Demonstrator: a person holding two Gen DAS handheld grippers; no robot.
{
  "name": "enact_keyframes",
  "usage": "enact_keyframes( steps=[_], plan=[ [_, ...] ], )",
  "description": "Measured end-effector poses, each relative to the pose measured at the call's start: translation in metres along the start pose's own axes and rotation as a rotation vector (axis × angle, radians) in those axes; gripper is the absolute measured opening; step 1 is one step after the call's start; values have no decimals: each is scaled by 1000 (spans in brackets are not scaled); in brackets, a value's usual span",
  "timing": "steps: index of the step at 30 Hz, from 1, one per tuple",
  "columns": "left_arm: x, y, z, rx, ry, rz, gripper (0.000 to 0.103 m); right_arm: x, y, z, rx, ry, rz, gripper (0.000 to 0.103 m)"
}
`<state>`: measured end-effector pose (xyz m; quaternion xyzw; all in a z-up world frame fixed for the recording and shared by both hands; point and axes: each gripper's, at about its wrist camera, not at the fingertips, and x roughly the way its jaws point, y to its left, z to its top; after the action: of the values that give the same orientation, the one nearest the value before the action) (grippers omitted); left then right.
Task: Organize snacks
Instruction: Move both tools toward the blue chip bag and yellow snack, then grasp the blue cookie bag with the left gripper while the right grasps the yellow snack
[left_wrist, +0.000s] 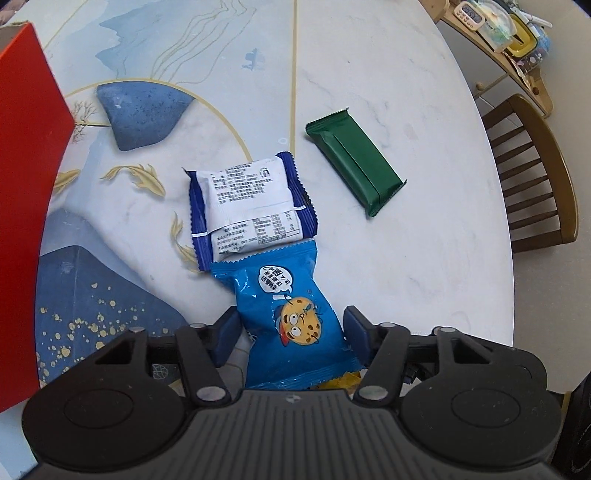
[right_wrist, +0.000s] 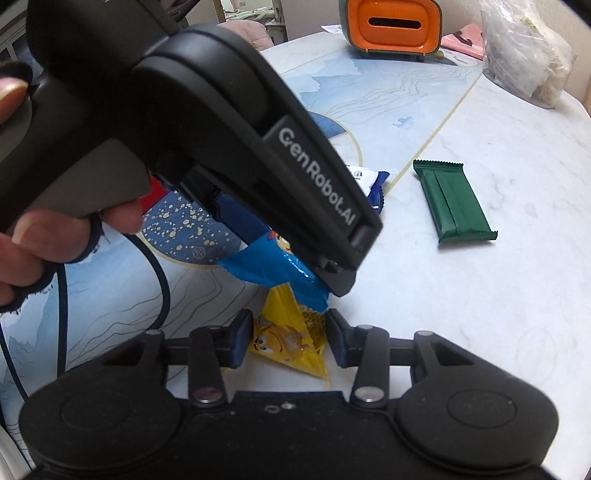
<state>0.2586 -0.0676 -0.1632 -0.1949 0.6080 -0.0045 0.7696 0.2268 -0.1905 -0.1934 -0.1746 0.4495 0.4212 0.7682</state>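
Note:
A blue cookie packet with a cartoon face lies on the round marble table. My left gripper is shut on it, a pad against each side. A yellow snack packet lies just under the blue packet's near end, and my right gripper is shut on it. A white-and-blue packet touches the blue one's far end. A green bar lies apart to the right, also in the right wrist view. The left tool's black housing hides much of the right wrist view.
A red box stands at the table's left edge. A wooden chair sits beyond the right rim. An orange-fronted container and a clear plastic bag stand at the far side. A hand and cable are at left.

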Motion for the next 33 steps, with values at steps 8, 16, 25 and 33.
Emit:
enact_keyframes(
  steps=[8, 16, 25, 33],
  plan=[
    [-7, 10, -7, -19, -22, 10, 48, -7, 0, -8, 16, 6, -19, 37],
    [-31, 18, -23, 3, -72, 11, 48, -30, -6, -21, 99, -24, -42, 37],
    [-77, 23, -46, 44, -168, 13, 48, -59, 1, -24, 148, -74, -73, 37],
    [-120, 35, -65, 61, -257, 18, 48, -89, 23, -17, 172, -142, -90, 37]
  ],
)
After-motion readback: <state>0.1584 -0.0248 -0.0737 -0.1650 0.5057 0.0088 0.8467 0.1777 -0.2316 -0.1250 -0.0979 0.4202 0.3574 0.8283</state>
